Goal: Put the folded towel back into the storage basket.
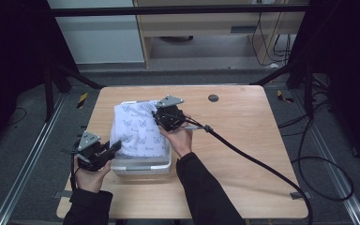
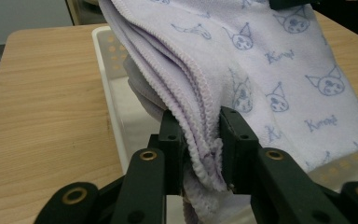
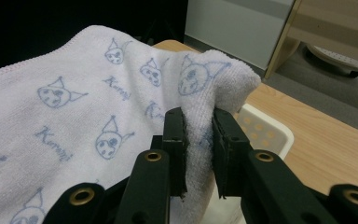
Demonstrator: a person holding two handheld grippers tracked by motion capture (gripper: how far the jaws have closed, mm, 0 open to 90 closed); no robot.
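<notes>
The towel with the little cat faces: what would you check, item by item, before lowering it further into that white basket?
1. Left claw clamped on the towel edge layers: ok.
2. Right claw pinching a bunched towel corner: ok.
3. Towel held above the white basket: ok.
4. All the cloth inside the basket's rim: not ok; it drapes over the rim.
5. Basket resting flat on the table: ok.
6. Basket floor free of other items: cannot tell.
</notes>
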